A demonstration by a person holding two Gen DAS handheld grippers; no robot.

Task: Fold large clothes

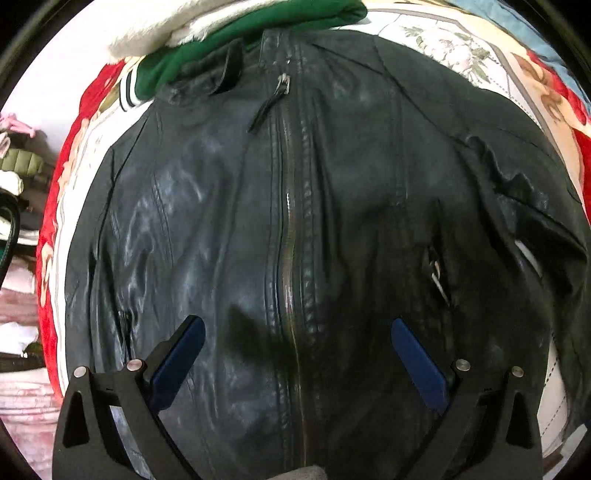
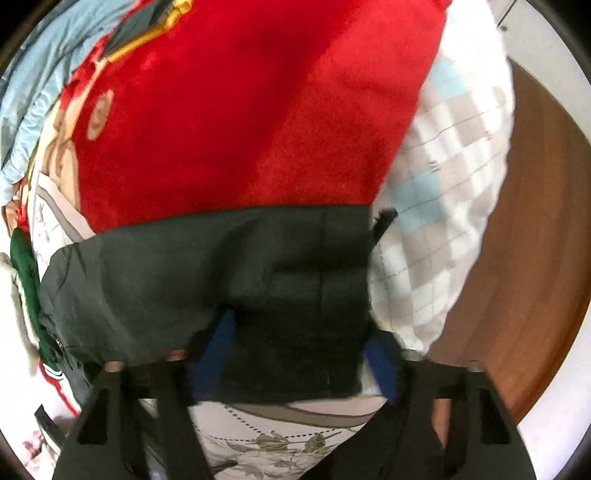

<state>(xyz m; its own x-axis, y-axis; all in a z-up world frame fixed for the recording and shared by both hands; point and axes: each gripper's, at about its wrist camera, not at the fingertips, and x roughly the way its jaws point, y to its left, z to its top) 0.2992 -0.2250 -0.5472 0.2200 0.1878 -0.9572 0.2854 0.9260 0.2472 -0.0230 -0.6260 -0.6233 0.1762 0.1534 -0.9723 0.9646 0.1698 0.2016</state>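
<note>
A black leather jacket [image 1: 295, 221] lies front up and zipped on a red floral blanket [image 1: 51, 236], collar at the far end. My left gripper [image 1: 295, 328] is open, its blue pads either side of the zip, just above the jacket's lower front. In the right wrist view a black sleeve [image 2: 221, 266] lies stretched across the blanket [image 2: 240, 110]. My right gripper [image 2: 303, 332] is open with the sleeve's end between its blue pads; the view is blurred, so I cannot tell if the pads touch it.
A green garment [image 1: 236, 33] with striped cuffs and a white fluffy one [image 1: 155, 26] lie beyond the collar. Piled clothes [image 1: 18, 184] sit left of the bed. A checked pillow [image 2: 443, 184] and a wooden headboard [image 2: 535, 240] are to the right.
</note>
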